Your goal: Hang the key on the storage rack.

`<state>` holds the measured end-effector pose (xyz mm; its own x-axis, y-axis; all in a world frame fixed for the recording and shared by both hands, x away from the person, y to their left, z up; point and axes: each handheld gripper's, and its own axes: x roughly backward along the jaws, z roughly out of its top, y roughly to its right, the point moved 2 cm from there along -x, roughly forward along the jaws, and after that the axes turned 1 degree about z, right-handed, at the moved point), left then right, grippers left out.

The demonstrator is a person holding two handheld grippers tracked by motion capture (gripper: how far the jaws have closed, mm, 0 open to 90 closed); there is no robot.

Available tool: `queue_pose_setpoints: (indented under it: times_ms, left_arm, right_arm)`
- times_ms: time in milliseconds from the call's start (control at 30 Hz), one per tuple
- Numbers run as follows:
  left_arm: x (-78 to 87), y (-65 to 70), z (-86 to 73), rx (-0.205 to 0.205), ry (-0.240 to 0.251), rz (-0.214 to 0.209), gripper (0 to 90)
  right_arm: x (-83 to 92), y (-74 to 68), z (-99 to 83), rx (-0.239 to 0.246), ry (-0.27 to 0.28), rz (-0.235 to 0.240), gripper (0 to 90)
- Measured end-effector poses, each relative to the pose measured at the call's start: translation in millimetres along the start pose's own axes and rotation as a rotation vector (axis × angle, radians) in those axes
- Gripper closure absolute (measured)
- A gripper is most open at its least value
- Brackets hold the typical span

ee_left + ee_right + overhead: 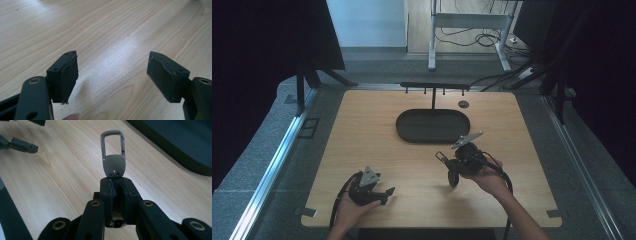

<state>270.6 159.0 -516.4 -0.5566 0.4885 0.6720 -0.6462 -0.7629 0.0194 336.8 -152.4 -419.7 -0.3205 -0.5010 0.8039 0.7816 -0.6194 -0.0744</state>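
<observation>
Right tool (116, 185): its two black jaws are pressed together on the flat base of a small grey metal carabiner clip (113, 155), which it holds clear of the surface.
Right tool in the high view (443, 159): it sits in the person's right hand (488, 179), right of the surface's middle, with the clip sticking out at its upper left end.
Clip's place: at the tip of the right tool, above the light wooden surface (62, 170), just in front of the black oval tray (432, 125) and apart from it.
Clip's long axis: in line with the right tool's jaws, running straight away from them in the right gripper view.
Clip's pointing: the open loop end points away from the tool and the solid rounded plate with two small rivets faces the camera; in the high view the loop end points toward the upper left.
Left tool (112, 75): jaws stand wide apart, nothing between them, only bare wood grain seen through the gap.
Left tool pads (67, 75): worn black rubber with frayed edges; they hold nothing, and whether they touch the surface I cannot tell.
Left tool in the high view (388, 192): in the person's left hand (349, 207) near the front edge of the surface, pointing right, well apart from the right tool.
Tray: behind the clip, with a thin black T-shaped hook stand (433, 90) rising from its far side.
</observation>
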Motion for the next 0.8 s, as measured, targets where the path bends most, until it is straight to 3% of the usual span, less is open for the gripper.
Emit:
queue_pose_setpoints:
  times_ms: [800]
  left_arm:
    - [-0.3, 0.2, -0.1, -0.001, -0.002, -0.001, 25.6]
  right_arm:
    - [16.9, 14.3, 8.2, -0.048, 0.084, -0.039, 81.2]
